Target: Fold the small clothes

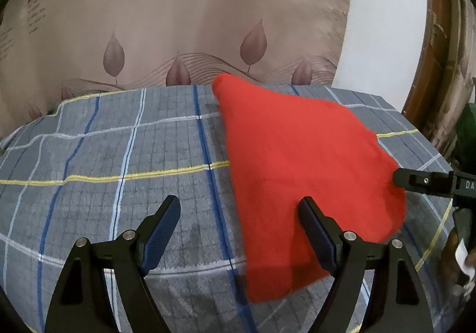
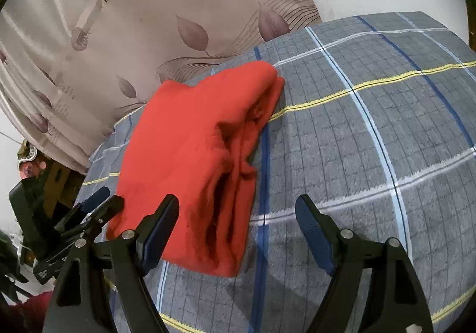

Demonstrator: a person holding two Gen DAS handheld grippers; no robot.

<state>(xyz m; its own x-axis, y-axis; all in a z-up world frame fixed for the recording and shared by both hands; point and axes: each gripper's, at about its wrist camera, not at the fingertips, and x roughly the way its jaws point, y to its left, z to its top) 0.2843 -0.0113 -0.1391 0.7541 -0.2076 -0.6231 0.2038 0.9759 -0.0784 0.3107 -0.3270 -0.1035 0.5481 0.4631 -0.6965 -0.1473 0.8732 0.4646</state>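
A red folded garment (image 1: 303,160) lies flat on the grey plaid bedsheet (image 1: 119,154). In the right wrist view the garment (image 2: 193,154) shows stacked layers with open folds along its right side. My left gripper (image 1: 239,211) is open, its right finger over the garment's near part and its left finger over bare sheet. My right gripper (image 2: 238,211) is open above the garment's near right edge. The right gripper's tip also shows in the left wrist view (image 1: 416,181), at the garment's right edge. The left gripper shows in the right wrist view (image 2: 92,211), at the garment's left edge.
A beige curtain with leaf print (image 1: 178,20) hangs behind the bed. A white wall (image 1: 383,20) and a wooden frame (image 1: 437,50) stand at the right. The plaid sheet (image 2: 372,125) extends to the right of the garment. Dark clutter (image 2: 32,178) sits off the bed's left edge.
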